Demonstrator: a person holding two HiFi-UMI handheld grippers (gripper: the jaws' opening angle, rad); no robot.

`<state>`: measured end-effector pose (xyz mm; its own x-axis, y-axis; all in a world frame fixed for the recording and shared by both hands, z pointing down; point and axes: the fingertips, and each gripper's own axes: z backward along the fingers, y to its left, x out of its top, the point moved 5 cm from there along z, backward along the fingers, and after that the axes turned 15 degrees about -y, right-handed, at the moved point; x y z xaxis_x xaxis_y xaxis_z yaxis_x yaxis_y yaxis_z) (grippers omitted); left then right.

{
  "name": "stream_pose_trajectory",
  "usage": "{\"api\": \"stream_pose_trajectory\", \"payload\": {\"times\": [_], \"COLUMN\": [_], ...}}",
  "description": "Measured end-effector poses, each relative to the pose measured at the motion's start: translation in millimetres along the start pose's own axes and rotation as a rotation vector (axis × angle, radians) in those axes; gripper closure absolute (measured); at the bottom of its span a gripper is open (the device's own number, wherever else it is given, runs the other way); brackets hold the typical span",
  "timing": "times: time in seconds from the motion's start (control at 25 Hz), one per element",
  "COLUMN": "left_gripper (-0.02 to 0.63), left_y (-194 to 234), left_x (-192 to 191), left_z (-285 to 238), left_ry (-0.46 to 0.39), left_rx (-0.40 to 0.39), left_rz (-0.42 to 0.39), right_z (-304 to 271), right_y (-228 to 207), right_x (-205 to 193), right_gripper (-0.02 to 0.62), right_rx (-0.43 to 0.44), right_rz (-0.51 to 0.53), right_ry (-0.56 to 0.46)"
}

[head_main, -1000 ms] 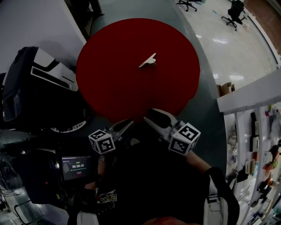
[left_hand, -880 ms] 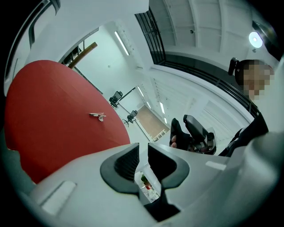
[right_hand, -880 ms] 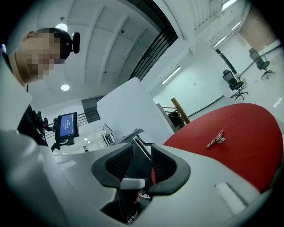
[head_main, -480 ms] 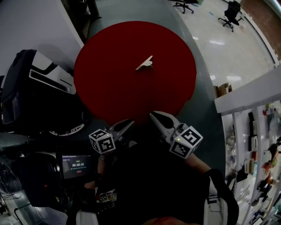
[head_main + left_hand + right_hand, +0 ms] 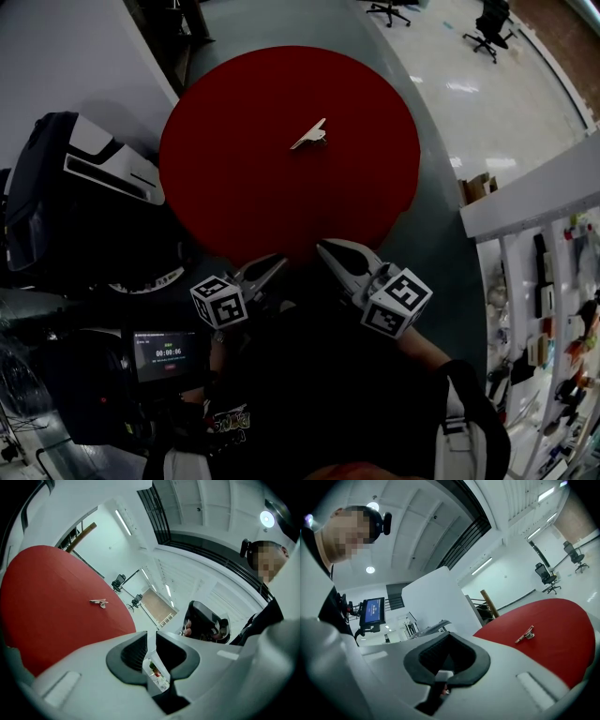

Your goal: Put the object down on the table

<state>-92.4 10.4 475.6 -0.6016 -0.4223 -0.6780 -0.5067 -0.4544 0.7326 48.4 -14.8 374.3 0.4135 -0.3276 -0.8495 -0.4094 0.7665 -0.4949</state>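
Observation:
A small silvery metal clip (image 5: 309,134) lies alone near the middle of the round red table (image 5: 234,187). It also shows as the clip (image 5: 99,603) in the left gripper view and the clip (image 5: 526,633) in the right gripper view. Both grippers hover at the table's near edge, well short of it. My left gripper (image 5: 275,265) keeps a narrow gap between its jaws (image 5: 151,637), with nothing in it. My right gripper (image 5: 325,249) is shut and empty, its pads meeting at the tips (image 5: 450,634).
A black and white machine (image 5: 84,187) stands close to the table's left side. A small timer screen (image 5: 161,354) sits below it. A white shelf unit (image 5: 544,281) with hanging items is at the right, a cardboard box (image 5: 480,187) beside it. Office chairs (image 5: 492,23) stand far back.
My right gripper's jaws have gone from open to shut, with nothing in them. The clip has stayed where it lies. The left gripper has barely moved.

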Motion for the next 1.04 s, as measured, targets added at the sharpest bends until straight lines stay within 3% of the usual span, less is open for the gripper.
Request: {"api": "stream_pose_trajectory", "payload": {"times": [0.28, 0.4, 1.04], "left_gripper": [0.545, 0.594, 0.595], "left_y": [3, 0, 15], "left_x": [8, 12, 18], "left_z": [-1, 3, 22], "left_ry": [-0.027, -0.049, -0.095], "left_rx": [0.016, 0.023, 0.086], "left_rz": [-0.017, -0.034, -0.036], "right_z": [-8, -10, -32], "right_y": [-3, 2, 5], "right_x": [10, 6, -12], "right_gripper": [0.594, 0.594, 0.594], "right_rx": [0.03, 0.042, 0.11], "right_rz": [0.015, 0.017, -0.009], "right_ry": [-0.005, 0.004, 0.054]}}
